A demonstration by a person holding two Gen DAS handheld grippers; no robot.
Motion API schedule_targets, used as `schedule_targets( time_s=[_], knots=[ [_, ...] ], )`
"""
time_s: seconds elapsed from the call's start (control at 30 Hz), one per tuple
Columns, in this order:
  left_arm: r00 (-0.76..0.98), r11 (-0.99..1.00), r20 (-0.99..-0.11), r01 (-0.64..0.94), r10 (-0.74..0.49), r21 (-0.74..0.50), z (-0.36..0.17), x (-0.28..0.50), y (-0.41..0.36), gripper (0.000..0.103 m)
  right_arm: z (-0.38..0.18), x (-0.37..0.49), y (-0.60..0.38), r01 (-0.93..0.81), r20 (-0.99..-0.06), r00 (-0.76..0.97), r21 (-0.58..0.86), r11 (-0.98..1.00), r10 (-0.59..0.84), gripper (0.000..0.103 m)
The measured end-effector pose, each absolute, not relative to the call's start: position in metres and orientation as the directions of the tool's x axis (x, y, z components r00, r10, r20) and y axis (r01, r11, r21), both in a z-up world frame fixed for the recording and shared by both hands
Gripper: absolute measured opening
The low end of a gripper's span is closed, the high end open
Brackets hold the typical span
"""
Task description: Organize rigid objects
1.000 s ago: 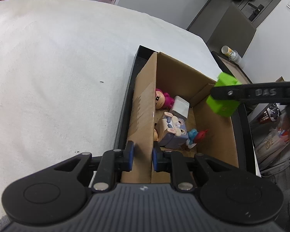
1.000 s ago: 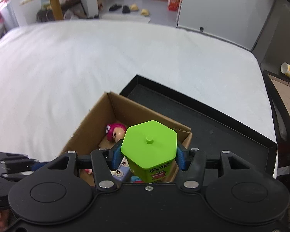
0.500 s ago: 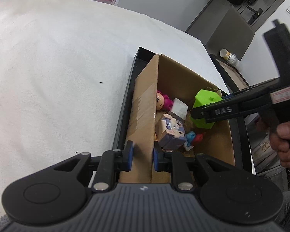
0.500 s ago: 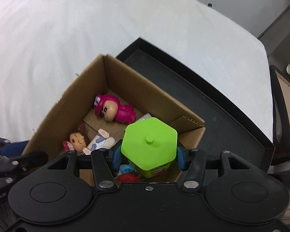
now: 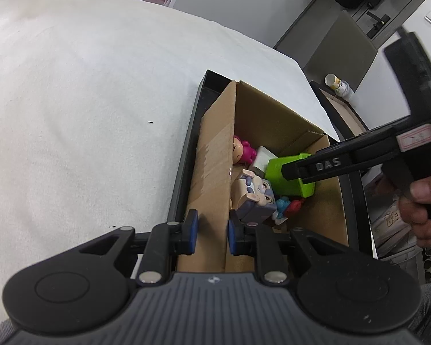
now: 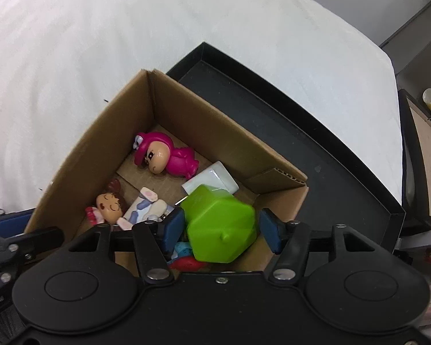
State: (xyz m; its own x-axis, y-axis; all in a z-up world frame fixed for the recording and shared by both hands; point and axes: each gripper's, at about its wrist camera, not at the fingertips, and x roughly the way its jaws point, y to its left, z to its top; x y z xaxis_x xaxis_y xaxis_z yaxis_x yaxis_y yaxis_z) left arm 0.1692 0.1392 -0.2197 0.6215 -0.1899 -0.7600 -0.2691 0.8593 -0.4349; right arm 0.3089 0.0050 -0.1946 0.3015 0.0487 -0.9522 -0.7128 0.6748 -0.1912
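A brown cardboard box [image 6: 186,109] stands in a black tray [image 6: 273,109]. My left gripper [image 5: 212,235] is shut on the box's near wall [image 5: 212,172], one pad on each side. A lime-green hexagonal container [image 6: 221,227] lies tilted in the box, on top of the other toys. My right gripper [image 6: 221,233] straddles it with its jaws opening, and a gap shows at the right pad [image 6: 270,234]. Also in the box are a pink figure [image 6: 169,159], a white block [image 6: 212,178], a brown-haired doll [image 6: 109,204], a bunny cube [image 5: 255,198] and a blue-and-red figure [image 5: 287,205].
Box and tray sit on a white cloth-covered table [image 5: 86,100]. A person's hand [image 5: 422,210] holds the right gripper's handle at the right. A small bottle [image 5: 337,84] stands on a side surface beyond the table's edge.
The right gripper came down into the box with the green container, then widened its jaws; the container tipped over onto the toys. The left gripper kept its hold on the box wall.
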Motion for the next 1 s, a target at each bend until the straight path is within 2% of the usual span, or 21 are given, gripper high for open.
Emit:
schedule_targets(
  time_s=[0.43,0.7,1.0],
  knots=[
    [0.615,0.864,-0.766,-0.268,-0.186,-0.426,-0.218,0.170,0.137,0.019,-0.148,0.299,-0.030,-0.671,-0.926,0.329,-0.092,0.736,0.185,0.060],
    [0.601,0.871,-0.778,-0.270,-0.181,-0.411,-0.216,0.173,0.135,0.019,-0.123,0.290,-0.075,-0.590,-0.895,0.339,0.038,0.806,0.291,0.061],
    [0.594,0.880,-0.790,-0.282,-0.153,-0.382,-0.213,0.177,0.128,0.018,-0.116,0.276,-0.125,-0.493,-0.862,0.374,0.128,0.861,0.342,0.064]
  ],
)
